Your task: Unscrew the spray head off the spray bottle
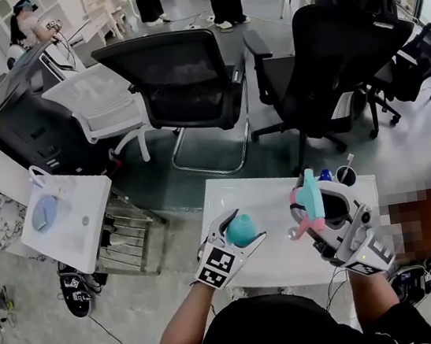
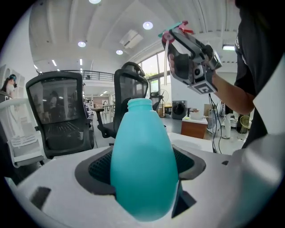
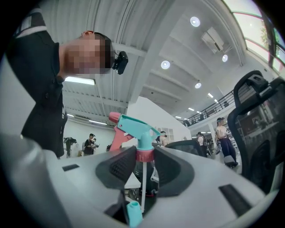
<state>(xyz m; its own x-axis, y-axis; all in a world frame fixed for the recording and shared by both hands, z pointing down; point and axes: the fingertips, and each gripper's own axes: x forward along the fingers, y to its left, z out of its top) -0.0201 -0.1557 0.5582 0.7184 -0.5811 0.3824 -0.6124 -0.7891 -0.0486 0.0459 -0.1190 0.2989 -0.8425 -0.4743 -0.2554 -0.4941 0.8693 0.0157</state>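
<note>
A teal spray bottle (image 1: 240, 231) with a bare threaded neck sits between the jaws of my left gripper (image 1: 247, 225), which is shut on its body. In the left gripper view the bottle (image 2: 142, 160) stands upright in that gripper (image 2: 142, 171), its mouth open at the top. The detached spray head (image 1: 310, 197), teal with a pink trigger and collar, is held in my right gripper (image 1: 322, 209), apart from the bottle and to its right. In the right gripper view that gripper (image 3: 144, 167) is shut on the pink collar of the spray head (image 3: 135, 132), with the white dip tube (image 3: 143, 187) hanging below.
Both grippers hover over a small white table (image 1: 262, 192). A blue-capped bottle (image 1: 325, 175) and a dark cup (image 1: 346, 176) stand at its far right edge. Two black office chairs (image 1: 187, 80) stand beyond it. A white side table (image 1: 71, 219) is at the left.
</note>
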